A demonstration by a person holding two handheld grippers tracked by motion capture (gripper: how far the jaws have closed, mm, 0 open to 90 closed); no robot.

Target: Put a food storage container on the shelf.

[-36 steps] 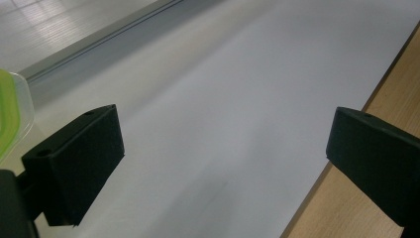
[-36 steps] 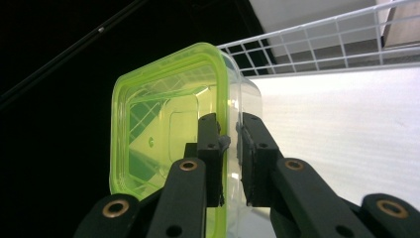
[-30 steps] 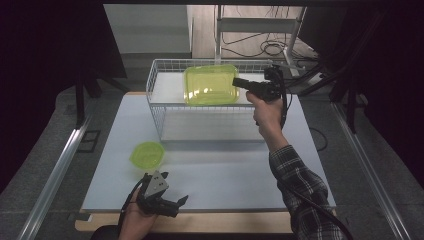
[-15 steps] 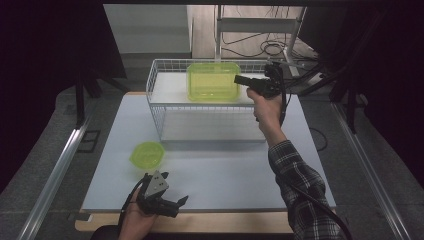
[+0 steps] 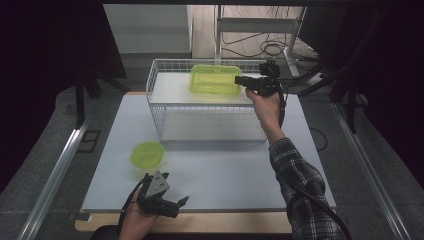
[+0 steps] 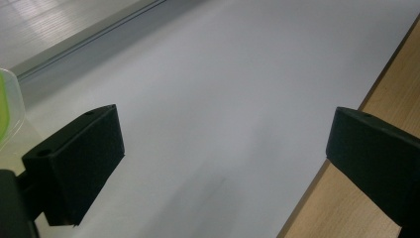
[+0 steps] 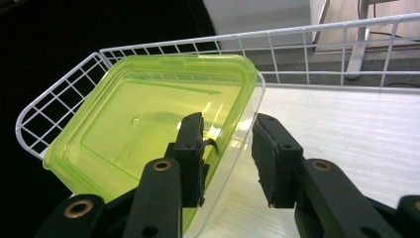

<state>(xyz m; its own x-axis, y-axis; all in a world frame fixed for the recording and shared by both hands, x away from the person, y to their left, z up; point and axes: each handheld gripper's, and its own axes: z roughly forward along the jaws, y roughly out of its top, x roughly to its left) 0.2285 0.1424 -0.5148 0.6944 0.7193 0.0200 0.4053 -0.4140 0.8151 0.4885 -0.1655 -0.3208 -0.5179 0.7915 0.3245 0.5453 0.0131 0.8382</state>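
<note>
A clear green rectangular container (image 5: 215,79) (image 7: 129,129) sits in the white wire basket (image 5: 165,107) (image 7: 307,34), at its back. My right gripper (image 5: 239,80) (image 7: 228,126) is at the container's right side. One jaw is inside the container and the other outside, with the wall between them. The jaws have just been opening, and a gap shows beside the outer pad. My left gripper (image 5: 179,206) (image 6: 223,144) rests open near the table's front edge with nothing between its jaws.
A round green bowl (image 5: 147,154) (image 6: 5,109) lies on the white table sheet (image 5: 225,170), just beyond my left gripper. The wooden table edge (image 6: 376,99) runs along the front. Cables and a metal stand (image 5: 260,30) sit behind the basket.
The green container has gone from tilted to level in the basket. My right jaws have spread apart around its wall. My left gripper has stayed put.
</note>
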